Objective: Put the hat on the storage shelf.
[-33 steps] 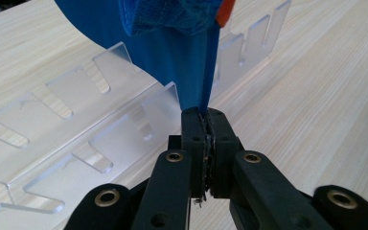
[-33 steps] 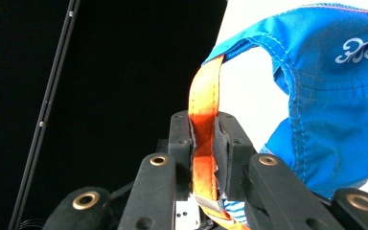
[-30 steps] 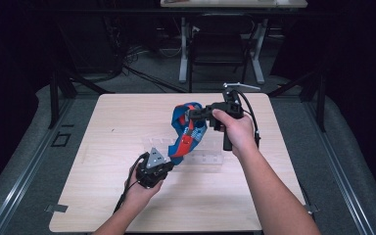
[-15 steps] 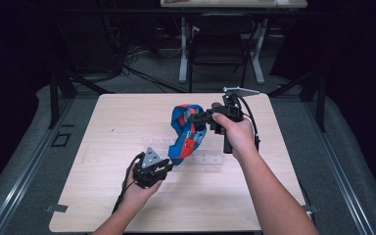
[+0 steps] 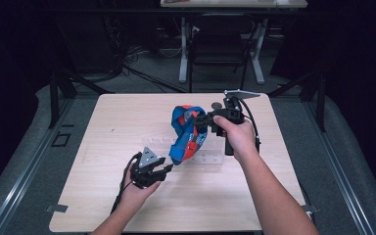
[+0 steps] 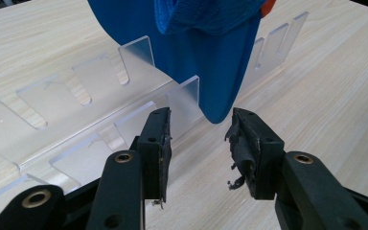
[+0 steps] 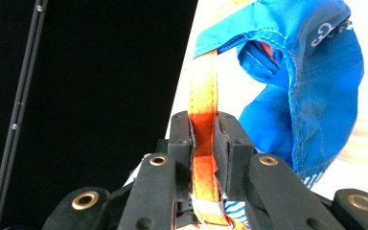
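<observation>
A blue and orange cap (image 5: 187,133) hangs above the middle of the wooden table (image 5: 103,127). My right gripper (image 5: 198,120) is shut on the cap's orange strap (image 7: 202,124) and holds it up. The blue brim (image 6: 211,62) hangs down over a clear acrylic slotted rack (image 6: 76,115) lying on the table. My left gripper (image 6: 199,139) stands open just below the brim's tip, jaws on either side of it without touching. From above, the left gripper (image 5: 162,170) sits low at the cap's lower left end.
The clear rack (image 5: 208,159) lies flat across the table's middle under the cap. Behind the table stand a dark chair (image 5: 218,49) and the legs of another desk (image 5: 183,49). Dark floor surrounds the table.
The right gripper has lifted the cap a little and shifted it right. The left gripper has stayed near the brim's lower end.
</observation>
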`<action>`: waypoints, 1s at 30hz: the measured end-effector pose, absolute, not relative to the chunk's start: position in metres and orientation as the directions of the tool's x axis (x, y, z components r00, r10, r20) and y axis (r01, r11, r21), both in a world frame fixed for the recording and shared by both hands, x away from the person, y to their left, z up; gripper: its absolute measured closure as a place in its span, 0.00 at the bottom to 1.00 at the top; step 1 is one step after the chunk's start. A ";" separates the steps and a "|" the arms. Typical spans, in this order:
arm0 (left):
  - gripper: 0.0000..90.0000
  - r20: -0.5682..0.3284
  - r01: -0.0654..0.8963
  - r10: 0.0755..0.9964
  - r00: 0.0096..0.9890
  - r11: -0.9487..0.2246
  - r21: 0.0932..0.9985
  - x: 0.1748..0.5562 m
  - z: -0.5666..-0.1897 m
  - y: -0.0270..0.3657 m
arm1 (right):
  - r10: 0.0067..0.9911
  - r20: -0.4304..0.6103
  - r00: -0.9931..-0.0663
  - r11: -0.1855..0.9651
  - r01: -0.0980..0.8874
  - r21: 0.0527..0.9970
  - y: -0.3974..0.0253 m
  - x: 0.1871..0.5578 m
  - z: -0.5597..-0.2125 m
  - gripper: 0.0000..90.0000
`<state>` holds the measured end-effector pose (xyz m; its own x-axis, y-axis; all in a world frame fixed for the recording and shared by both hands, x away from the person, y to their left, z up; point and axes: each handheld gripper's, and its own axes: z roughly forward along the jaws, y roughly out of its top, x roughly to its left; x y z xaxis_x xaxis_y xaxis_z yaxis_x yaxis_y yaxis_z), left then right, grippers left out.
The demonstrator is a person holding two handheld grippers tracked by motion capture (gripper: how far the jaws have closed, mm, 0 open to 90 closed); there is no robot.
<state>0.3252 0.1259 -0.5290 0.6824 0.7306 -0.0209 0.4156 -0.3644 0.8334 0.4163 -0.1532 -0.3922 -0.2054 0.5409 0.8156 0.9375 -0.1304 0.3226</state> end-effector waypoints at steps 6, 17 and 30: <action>0.63 -0.027 0.421 0.734 0.679 -0.360 0.833 0.325 -0.530 0.129 | 0.558 0.805 -0.202 -0.124 0.938 0.322 -0.156 0.416 -0.395 0.86; 0.60 -0.040 0.435 0.743 0.668 -0.347 0.831 0.322 -0.530 0.140 | 0.620 0.764 -0.179 -0.133 0.936 0.327 -0.171 0.413 -0.405 0.80; 0.57 -0.049 0.441 0.752 0.658 -0.331 0.835 0.320 -0.531 0.147 | 0.653 0.736 -0.178 -0.146 0.924 0.353 -0.190 0.406 -0.415 0.68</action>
<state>0.3203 0.1470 -0.5307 0.6576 0.7517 -0.0493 0.4406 -0.3307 0.8346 0.4060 -0.1895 -0.4153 -0.1782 0.6526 0.7365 0.9241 -0.1461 0.3531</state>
